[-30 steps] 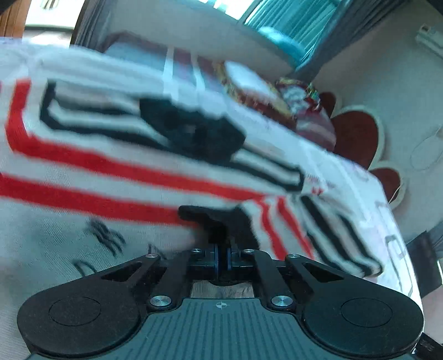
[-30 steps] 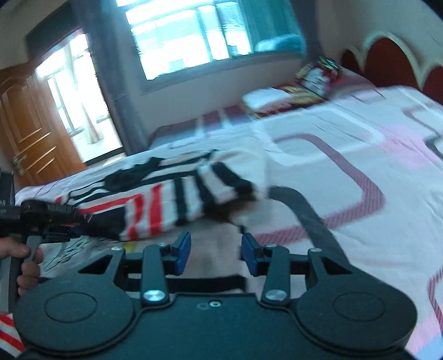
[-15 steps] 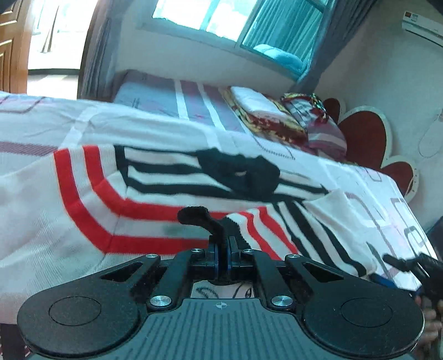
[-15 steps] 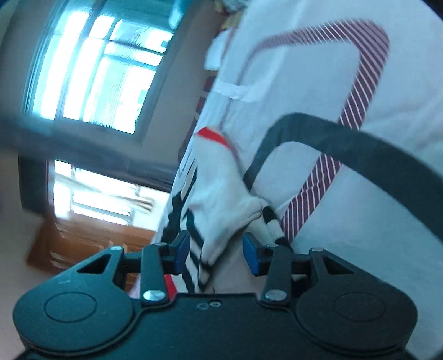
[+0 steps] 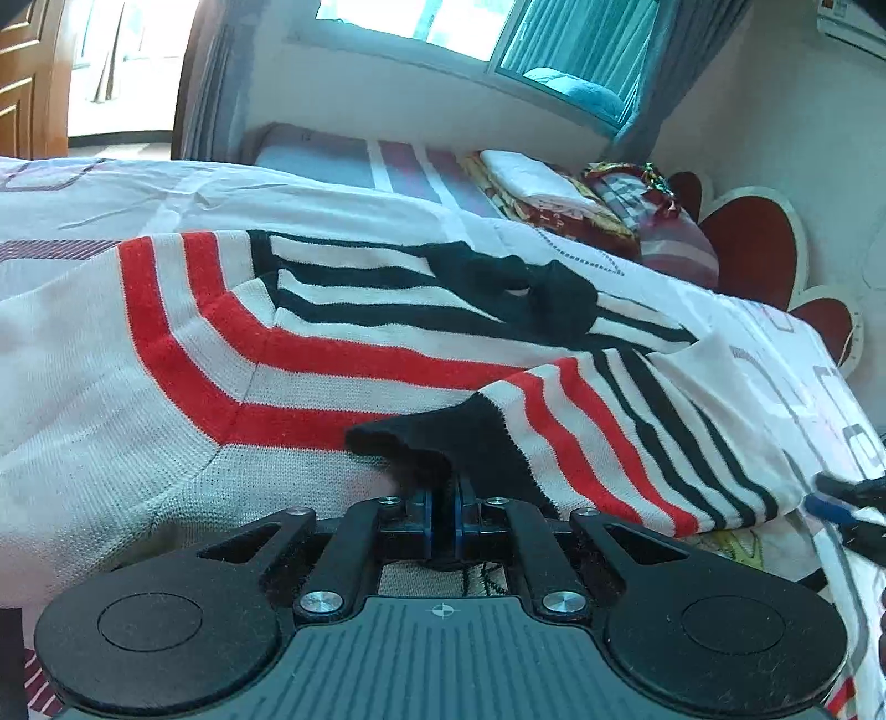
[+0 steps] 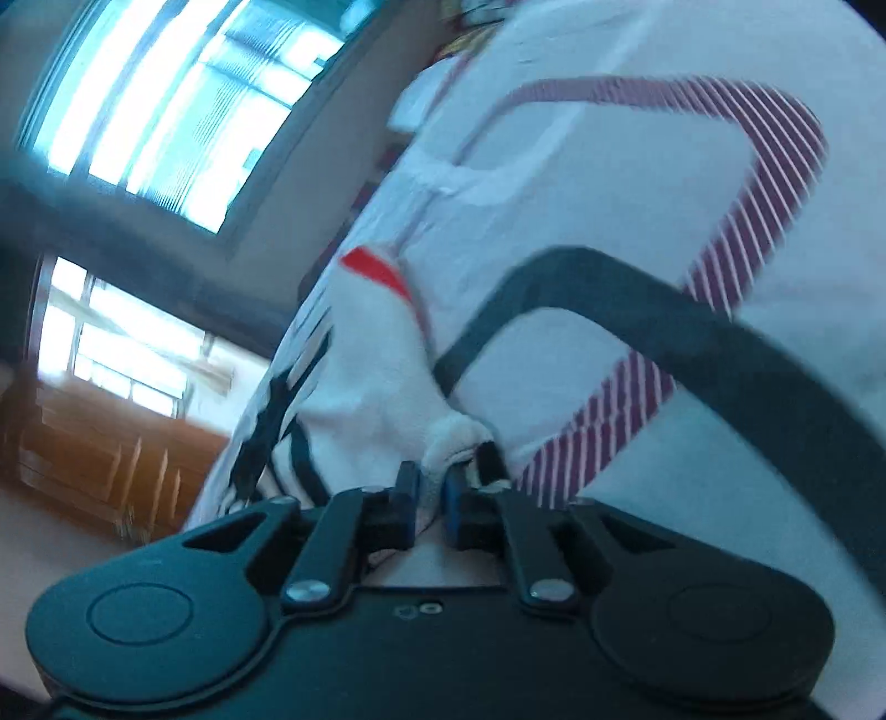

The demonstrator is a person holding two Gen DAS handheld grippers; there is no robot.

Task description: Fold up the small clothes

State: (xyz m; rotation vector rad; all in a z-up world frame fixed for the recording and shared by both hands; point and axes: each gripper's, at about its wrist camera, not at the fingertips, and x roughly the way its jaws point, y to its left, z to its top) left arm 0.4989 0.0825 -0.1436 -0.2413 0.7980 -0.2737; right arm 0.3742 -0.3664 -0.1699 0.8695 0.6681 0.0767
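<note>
A small white knit sweater (image 5: pixel 310 354) with red and black stripes lies on the bed. Its right sleeve (image 5: pixel 637 432) is folded across the body. My left gripper (image 5: pixel 442 518) is shut on the sleeve's black cuff (image 5: pixel 437 443). My right gripper (image 6: pixel 431 509) is shut on a white bunched fold of the sweater (image 6: pixel 382 382); this view is tilted and blurred. The right gripper's tips also show at the far right of the left wrist view (image 5: pixel 847 498).
The bed has a white sheet (image 6: pixel 598 183) with dark and maroon striped lines. Folded blankets and pillows (image 5: pixel 598 205) lie by the red headboard (image 5: pixel 747 238). A window (image 5: pixel 443 22) and a wooden door (image 5: pixel 27 77) are beyond.
My right gripper was open one second ago; it has turned, moved onto the sweater's edge and shut on it. My left gripper keeps the cuff and has drawn back a little.
</note>
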